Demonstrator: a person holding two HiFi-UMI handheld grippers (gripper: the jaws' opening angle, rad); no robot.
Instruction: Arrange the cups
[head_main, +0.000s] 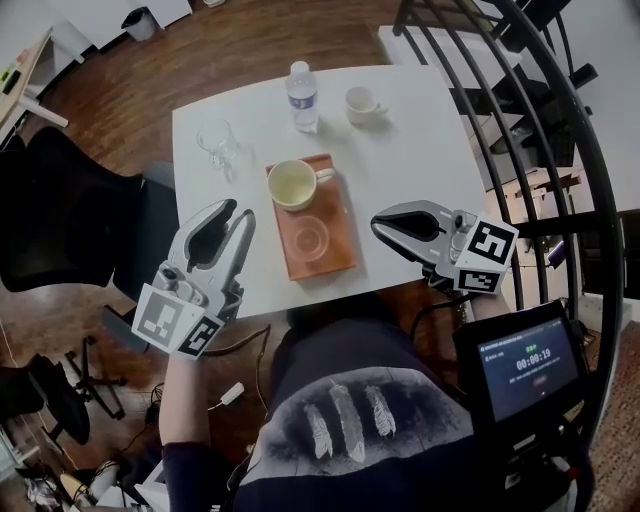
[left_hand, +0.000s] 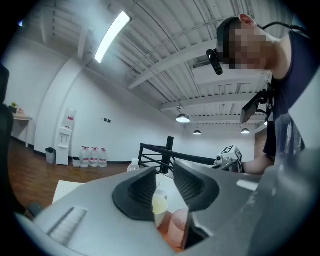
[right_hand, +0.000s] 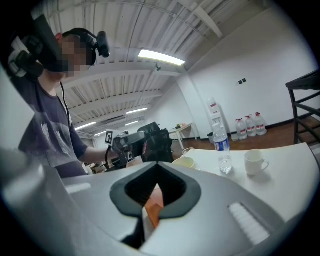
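Observation:
An orange tray (head_main: 335, 255) lies mid-table with a cream handled cup (head_main: 292, 184) at its far end and a clear glass (head_main: 310, 238) in its middle. A clear glass mug (head_main: 216, 140) stands at the table's far left, and a white cup (head_main: 361, 103) at the far side. My left gripper (head_main: 237, 212) hovers over the table's near-left corner, jaws apart and empty. It looks level past the cream cup (left_hand: 159, 207) and the glass (left_hand: 176, 227). To the right of the tray my right gripper (head_main: 378, 225) is shut and holds nothing; its view shows the white cup (right_hand: 255, 162).
A water bottle (head_main: 302, 97) stands between the glass mug and the white cup. A black office chair (head_main: 70, 215) sits left of the table, and a black stair railing (head_main: 540, 110) curves along the right. A small timer screen (head_main: 525, 365) hangs at my right side.

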